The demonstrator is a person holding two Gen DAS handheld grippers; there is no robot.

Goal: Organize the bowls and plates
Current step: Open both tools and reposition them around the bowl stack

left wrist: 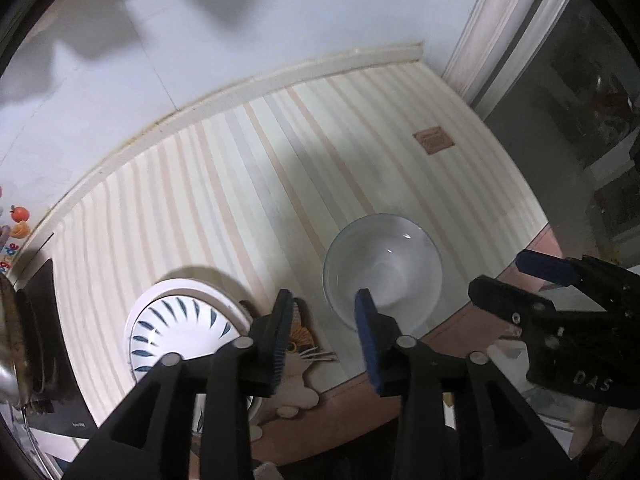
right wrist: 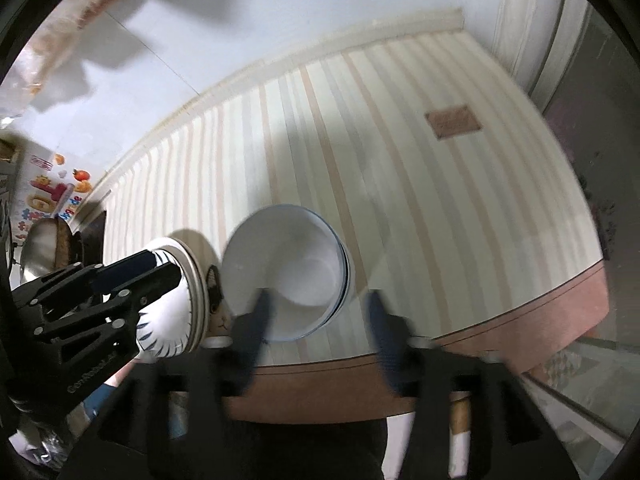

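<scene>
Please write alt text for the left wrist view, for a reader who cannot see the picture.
The open left gripper hovers over a striped mat, between a white bowl on its right and a blue-patterned bowl on a plate on its left. The right gripper, also open, enters from the right edge.

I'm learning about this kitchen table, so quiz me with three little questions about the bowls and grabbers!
1. True or false: the plain white bowl is flipped upside down.
2. What sits under the bowl with blue leaf marks? A) a plate stack B) a pot C) a towel
3. Fill in: the left gripper and right gripper both hold ____.

Key: 1 false, it stands open side up on the striped tablecloth. 2 A. 3 nothing; both are open.
</scene>
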